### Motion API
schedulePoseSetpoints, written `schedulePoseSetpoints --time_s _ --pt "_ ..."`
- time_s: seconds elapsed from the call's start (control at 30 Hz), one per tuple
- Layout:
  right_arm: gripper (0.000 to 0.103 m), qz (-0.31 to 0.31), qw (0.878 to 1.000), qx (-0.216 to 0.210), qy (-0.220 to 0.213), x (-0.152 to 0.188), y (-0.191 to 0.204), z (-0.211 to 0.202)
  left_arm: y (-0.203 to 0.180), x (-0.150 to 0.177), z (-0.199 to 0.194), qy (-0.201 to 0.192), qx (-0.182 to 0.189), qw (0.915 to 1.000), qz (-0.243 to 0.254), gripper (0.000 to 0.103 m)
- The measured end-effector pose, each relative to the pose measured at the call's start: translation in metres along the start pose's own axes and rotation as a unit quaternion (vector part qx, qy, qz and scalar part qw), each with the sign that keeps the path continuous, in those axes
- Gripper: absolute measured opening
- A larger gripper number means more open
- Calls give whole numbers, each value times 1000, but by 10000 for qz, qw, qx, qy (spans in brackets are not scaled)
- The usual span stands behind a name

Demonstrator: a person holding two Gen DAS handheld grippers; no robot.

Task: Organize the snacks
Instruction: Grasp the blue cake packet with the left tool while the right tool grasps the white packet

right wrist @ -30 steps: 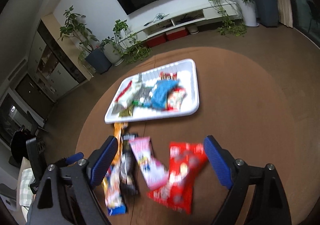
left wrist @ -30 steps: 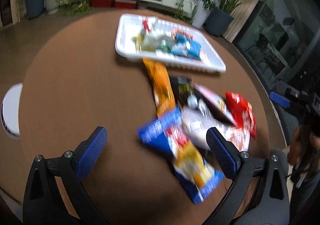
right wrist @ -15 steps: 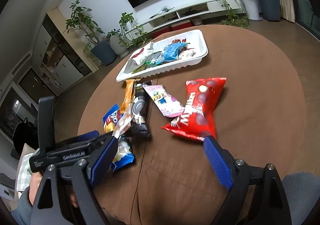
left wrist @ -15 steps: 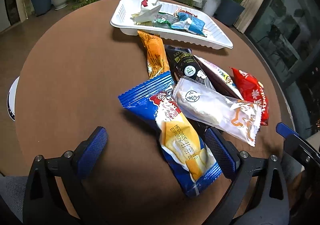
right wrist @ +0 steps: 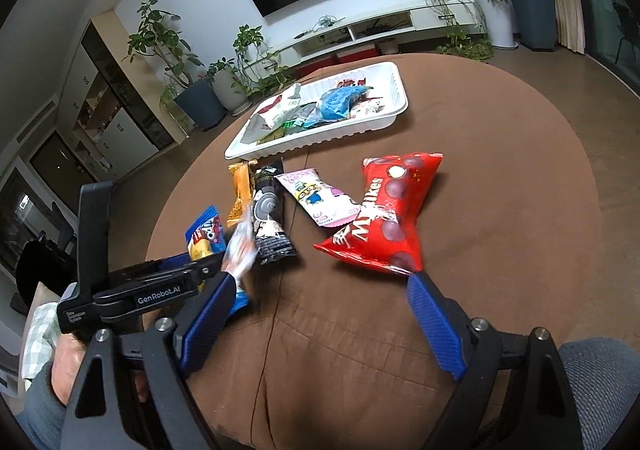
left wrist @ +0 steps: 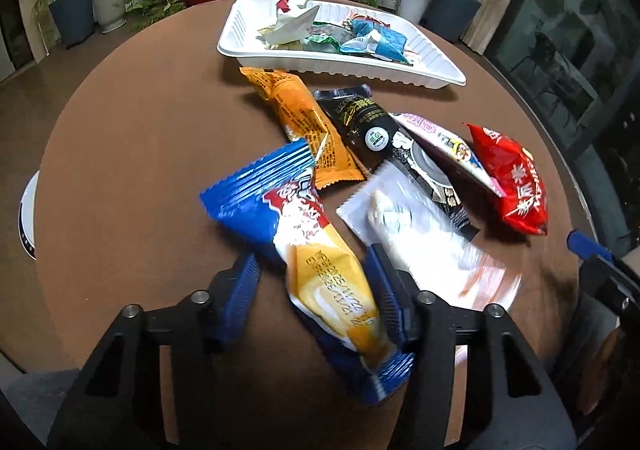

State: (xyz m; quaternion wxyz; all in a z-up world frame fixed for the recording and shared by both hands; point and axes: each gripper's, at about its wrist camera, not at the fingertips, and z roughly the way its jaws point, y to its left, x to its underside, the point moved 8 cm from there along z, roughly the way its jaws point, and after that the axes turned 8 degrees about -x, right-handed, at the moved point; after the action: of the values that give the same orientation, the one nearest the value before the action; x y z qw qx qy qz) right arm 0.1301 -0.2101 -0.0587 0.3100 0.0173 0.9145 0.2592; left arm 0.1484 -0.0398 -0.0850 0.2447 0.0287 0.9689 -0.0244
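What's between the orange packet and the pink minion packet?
The black packet lies between the orange packet and the pink minion packet, touching the orange one; clearest in the right wrist view.

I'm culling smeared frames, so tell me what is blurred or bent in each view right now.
Left wrist view: the clear white-filled packet is motion-smeared, while the blue-and-yellow snack bag between the left tongs and the white plastic tray stay sharp; the fisheye curves the round brown table. Right wrist view: only that clear packet is smeared; the red glossy bag reads crisp.
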Motion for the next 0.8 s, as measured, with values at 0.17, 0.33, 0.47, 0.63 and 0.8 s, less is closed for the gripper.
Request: schedulePoseSetpoints --time_s 0.17,0.33,0.47,0.63,0.8 --pt "90 -52 9998 193 25 -2 -4 0 6 2 -2 -6 -77 9998 207 44" --pt "90 -121 9998 116 128 -1 5 4 15 1 -4 14 -179 9989 432 35" --pt "88 -413 9988 -60 242 2 31 14 21 5 -6 63 -112 9989 457 34" --pt "78 -760 9955 -254 513 8 64 34 26 9 -9 118 29 9989 445 30" --pt "73 -987 9908 -218 894 18 81 63 31 18 -14 135 163 9989 427 25"
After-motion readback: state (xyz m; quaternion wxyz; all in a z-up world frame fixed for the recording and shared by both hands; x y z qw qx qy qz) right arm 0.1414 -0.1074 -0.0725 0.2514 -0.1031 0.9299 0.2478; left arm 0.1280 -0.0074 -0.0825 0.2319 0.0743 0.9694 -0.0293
